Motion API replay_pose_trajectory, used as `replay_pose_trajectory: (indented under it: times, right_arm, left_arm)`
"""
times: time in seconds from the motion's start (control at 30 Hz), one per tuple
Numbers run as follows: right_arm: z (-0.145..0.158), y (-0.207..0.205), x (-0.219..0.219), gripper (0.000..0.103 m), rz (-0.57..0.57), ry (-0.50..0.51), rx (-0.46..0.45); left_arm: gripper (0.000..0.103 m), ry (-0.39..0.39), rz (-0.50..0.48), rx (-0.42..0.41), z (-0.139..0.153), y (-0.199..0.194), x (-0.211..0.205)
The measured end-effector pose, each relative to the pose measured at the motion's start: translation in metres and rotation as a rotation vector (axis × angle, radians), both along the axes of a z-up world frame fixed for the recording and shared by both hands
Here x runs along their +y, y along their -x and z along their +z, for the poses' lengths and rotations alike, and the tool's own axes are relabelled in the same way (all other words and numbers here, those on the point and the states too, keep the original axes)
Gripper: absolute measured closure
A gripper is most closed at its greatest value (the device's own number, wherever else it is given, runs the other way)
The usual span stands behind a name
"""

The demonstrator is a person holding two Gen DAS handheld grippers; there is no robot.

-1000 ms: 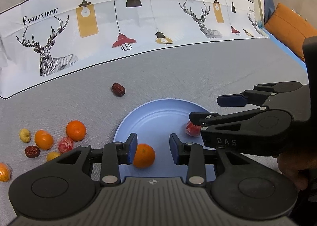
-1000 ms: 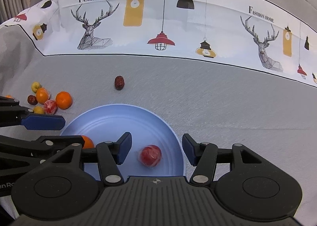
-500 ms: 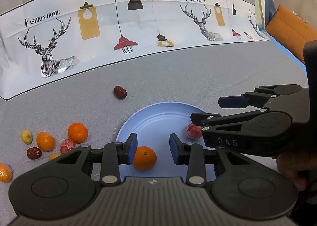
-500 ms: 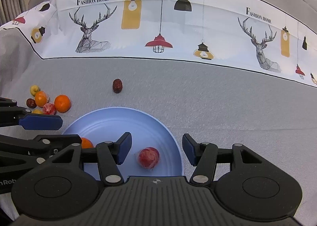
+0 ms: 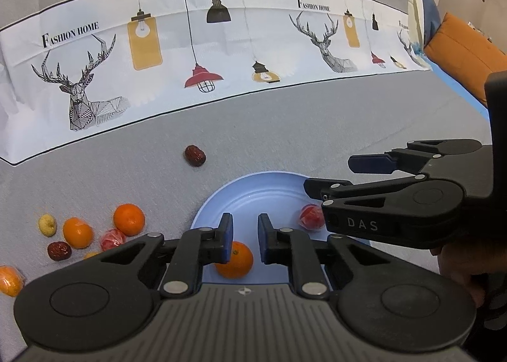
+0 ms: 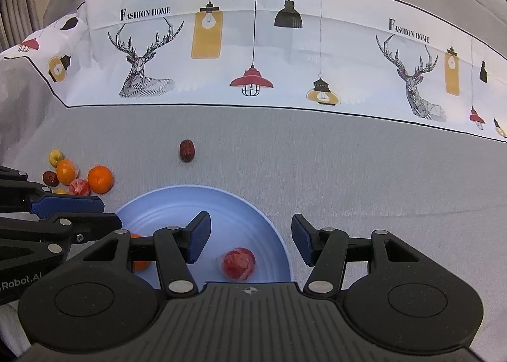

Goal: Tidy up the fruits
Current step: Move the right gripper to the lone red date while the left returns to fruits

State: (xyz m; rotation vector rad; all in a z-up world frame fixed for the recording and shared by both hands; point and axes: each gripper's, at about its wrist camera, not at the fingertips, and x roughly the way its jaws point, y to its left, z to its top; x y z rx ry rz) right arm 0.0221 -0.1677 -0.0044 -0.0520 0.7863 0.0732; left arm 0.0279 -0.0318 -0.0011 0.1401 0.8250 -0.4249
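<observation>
Two hand-held grippers hang over a pale blue plate [image 6: 272, 219] on a grey cloth, fruit sorting under way. The left gripper [image 5: 244, 235] has its jaws narrowed to a slim gap with nothing between them; an orange [image 5: 236, 259] sits on the plate just below and beyond its blue pads [image 5: 226, 235], apparently free, though the left pad hides part of it. The right gripper [image 6: 250, 236] stands wide and empty above a wrapped red fruit [image 6: 238, 263] near the plate's near-right rim. Left of the plate lies the unsorted heap — two oranges [image 6: 100, 178], another wrapped red fruit [image 6: 79, 187], a dark date [image 6: 50, 178] and a small yellow fruit [image 6: 55, 156] — while a lone date [image 6: 187, 150] rests on the cloth beyond the plate, well apart from the rest. A further wrapped orange [image 5: 11, 279] shows at the far left edge of the left view. All of it looks light. The oranges should be firm with a grippy skin, best taken across the widest part, where round sides will not squirt out; the wrapped pieces are likely slick in their film and want a centred, gentle close; the wrinkled dates are small and soft — pinch across the short axis.
</observation>
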Motion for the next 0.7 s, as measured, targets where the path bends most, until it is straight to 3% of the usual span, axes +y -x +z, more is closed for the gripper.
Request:
replay_pose_trajectory:
  times: [0.7]
  right_arm:
    - [0.0016,-0.0012,0.0026,0.045,-0.006,-0.027,-0.029]
  left_arm:
    - [0.085,0.043,0.039,-0.005,0.0062,-0.0028,0.0078]
